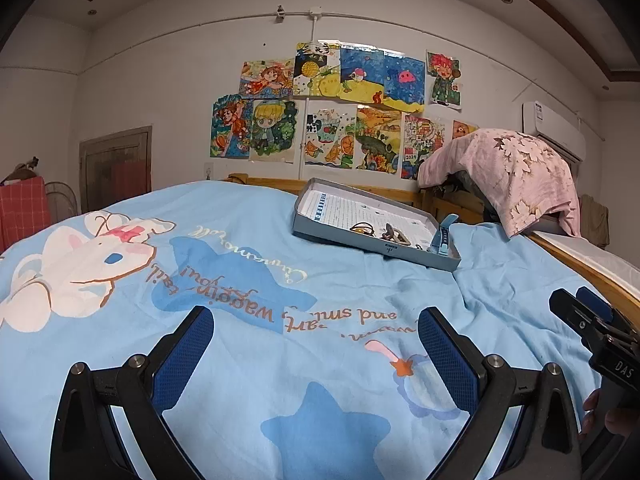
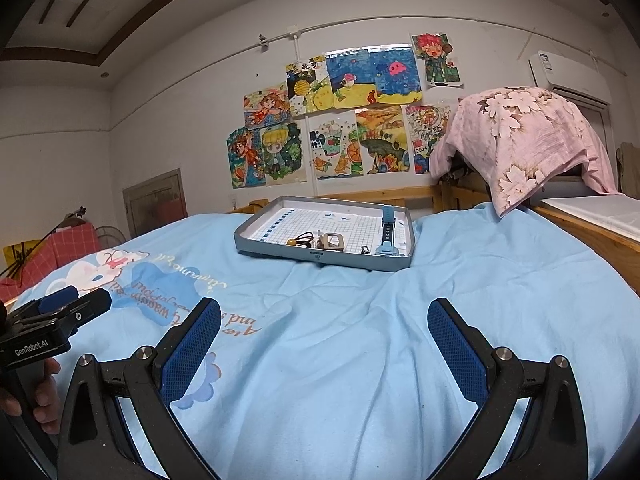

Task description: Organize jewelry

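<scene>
Along tray's (image 2: 320, 258) near edge: cord with bead (image 2: 301, 239), buckle (image 2: 334, 241), small charm (image 2: 364, 249), blue watch (image 2: 387, 229) at right corner, on bed (image 2: 360, 340). Both grippers, left (image 1: 316, 356) and right (image 2: 324, 354), agape, empty, well short. Fits sorting ahead or finished.

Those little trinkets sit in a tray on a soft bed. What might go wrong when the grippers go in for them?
The grey tray rests on a rumpled blue duvet, so a push from either hand-held gripper could tip it. The small pieces, a black cord with a bead and a tan buckle, lie close together; wide fingers may catch two at once. The blue watch leans against the tray's wall and could topple out.
</scene>
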The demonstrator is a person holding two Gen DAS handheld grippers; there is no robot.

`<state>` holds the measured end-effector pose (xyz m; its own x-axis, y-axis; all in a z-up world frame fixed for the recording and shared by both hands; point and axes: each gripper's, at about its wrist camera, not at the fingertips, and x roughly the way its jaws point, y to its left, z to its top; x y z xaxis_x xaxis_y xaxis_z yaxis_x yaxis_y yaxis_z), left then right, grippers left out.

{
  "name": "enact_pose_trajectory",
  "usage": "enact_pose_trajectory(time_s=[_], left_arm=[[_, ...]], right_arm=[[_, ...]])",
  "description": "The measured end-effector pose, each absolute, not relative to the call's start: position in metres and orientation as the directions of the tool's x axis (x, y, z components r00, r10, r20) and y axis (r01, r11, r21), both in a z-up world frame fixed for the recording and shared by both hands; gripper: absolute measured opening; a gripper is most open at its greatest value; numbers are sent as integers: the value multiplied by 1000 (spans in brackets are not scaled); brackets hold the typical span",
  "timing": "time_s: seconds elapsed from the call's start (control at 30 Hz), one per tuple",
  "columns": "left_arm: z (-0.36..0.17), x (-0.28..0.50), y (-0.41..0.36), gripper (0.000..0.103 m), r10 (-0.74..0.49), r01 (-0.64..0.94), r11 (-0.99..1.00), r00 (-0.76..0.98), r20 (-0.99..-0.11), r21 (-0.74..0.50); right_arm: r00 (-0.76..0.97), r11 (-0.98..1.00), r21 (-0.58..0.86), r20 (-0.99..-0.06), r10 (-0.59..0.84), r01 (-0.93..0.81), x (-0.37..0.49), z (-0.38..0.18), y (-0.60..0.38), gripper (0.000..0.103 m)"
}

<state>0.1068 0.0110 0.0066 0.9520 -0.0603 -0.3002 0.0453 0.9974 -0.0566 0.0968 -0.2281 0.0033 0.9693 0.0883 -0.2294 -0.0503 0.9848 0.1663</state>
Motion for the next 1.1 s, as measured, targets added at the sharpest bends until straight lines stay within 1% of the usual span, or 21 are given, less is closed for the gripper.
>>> enact_pose_trajectory(time_s=[1.1], left_arm=[[6,108,12,103,-62,46,997,951,-304,-59]], right_arm=[[968,985,167,-235,92,-53,97,2,-226,102]])
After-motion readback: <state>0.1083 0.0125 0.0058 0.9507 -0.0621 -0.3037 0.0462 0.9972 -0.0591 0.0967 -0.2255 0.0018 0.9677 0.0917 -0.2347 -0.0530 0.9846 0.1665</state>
